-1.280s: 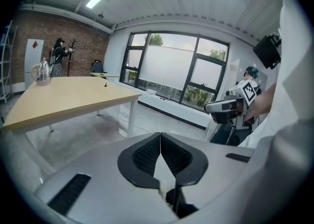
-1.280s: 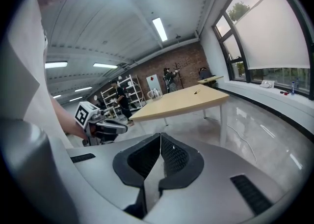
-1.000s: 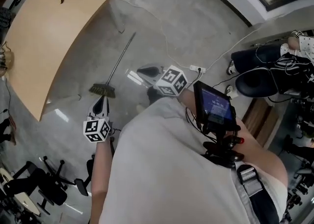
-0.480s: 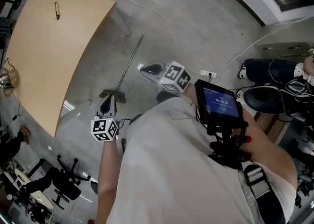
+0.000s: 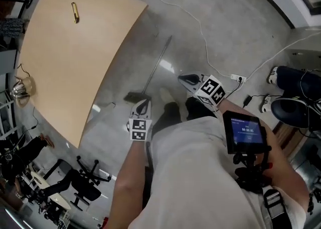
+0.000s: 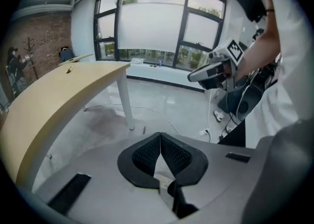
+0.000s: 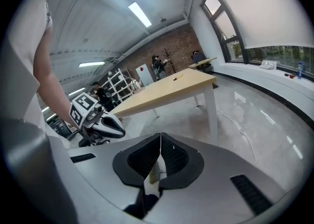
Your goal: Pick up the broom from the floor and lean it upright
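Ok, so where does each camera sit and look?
Head view: on the head, looking down at broom, table; shows torso, left gripper, right gripper.
Left gripper view: on that gripper, facing the windows; shows right arm.
Right gripper view: on that gripper, facing the brick wall; shows left arm.
Shared: the table.

Pale grey T-shirt (image 5: 200,173); left claw (image 6: 160,135), right claw (image 7: 160,134) grey-bodied, black ribbed pads (image 6: 145,153); black-white marker cubes (image 5: 140,128)
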A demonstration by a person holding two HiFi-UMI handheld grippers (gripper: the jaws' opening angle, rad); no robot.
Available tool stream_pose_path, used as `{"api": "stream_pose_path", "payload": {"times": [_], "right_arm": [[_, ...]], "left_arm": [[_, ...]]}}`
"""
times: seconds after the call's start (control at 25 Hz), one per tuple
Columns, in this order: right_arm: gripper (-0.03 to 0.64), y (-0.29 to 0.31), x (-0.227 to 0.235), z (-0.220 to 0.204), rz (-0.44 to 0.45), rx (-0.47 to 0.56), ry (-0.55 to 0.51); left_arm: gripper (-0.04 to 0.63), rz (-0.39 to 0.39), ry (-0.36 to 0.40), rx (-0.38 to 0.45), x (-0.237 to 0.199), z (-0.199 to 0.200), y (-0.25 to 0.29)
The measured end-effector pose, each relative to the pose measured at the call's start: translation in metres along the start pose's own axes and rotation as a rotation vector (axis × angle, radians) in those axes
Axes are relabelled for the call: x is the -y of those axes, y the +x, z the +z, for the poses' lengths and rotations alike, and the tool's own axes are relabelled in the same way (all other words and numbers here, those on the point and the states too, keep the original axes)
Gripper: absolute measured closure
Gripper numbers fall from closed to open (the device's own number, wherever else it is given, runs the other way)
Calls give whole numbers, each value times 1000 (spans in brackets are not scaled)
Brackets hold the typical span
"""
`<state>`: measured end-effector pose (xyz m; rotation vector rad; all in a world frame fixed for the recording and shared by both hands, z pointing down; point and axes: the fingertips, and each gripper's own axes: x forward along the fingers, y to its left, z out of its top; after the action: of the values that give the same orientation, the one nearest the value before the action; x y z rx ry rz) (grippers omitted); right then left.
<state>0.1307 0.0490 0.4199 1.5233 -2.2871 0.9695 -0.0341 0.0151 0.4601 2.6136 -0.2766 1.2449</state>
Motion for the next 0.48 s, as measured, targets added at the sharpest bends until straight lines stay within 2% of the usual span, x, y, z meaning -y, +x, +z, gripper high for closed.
{"api": "stream_pose_path", "payload": {"times": [0.16,0.28,0.48], "right_arm": [[598,46,7,-24,-67,-12,51],[598,82,12,-36,-99,-26,69],[598,75,41,-68,-115,-32,101]], "left_arm": [[586,-39,56,-71,-42,-36,24],[586,-59,46,-90,-76,-54,31],[586,-103,2,-134,-64,-53,61]]}}
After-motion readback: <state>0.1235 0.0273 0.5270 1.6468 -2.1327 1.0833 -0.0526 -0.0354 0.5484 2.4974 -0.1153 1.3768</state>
